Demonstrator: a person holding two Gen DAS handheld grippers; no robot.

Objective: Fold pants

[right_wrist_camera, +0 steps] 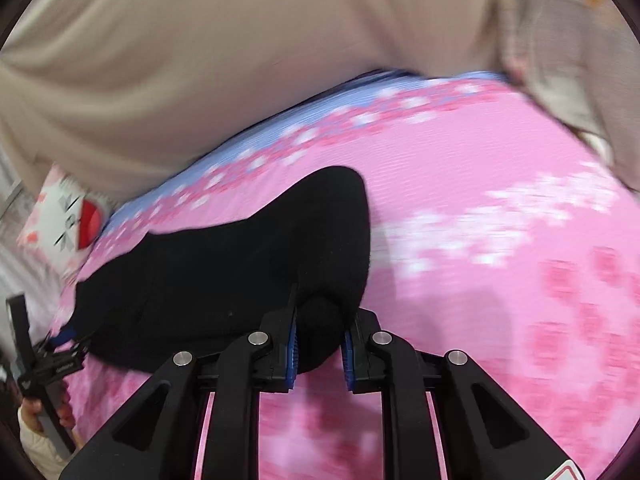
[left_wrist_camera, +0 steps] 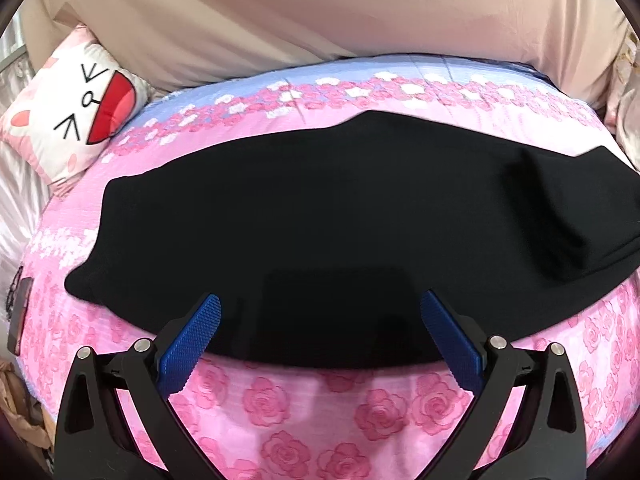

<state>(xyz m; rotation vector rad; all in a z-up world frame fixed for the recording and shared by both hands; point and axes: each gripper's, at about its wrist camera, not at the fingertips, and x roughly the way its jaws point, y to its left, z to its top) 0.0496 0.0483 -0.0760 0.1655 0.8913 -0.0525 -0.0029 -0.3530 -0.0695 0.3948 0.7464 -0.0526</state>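
Right gripper clamped on one end of the black pants, left gripper open at their near edge.

The black, soft knit pants (left_wrist_camera: pixel 320 216) lie flat on the pink rose-print bed cover (left_wrist_camera: pixel 360 412), long axis running side to side in front of the person. The right gripper (right_wrist_camera: pixel 319 354) has its blue ribbed fingers (right_wrist_camera: pixel 292 350) pressed together on a bunched lump of the right-hand end of the cloth, which rises off the bed there. The left gripper (left_wrist_camera: pixel 320 332) hovers over the near long edge around mid-length, fingers (left_wrist_camera: pixel 192 336) wide apart, gripping nothing. I judge the coming fold turns on this: the free length runs leftwards from the held end, so that end would travel along the long axis towards the far end beside the cat-face cushion (left_wrist_camera: pixel 72 116).
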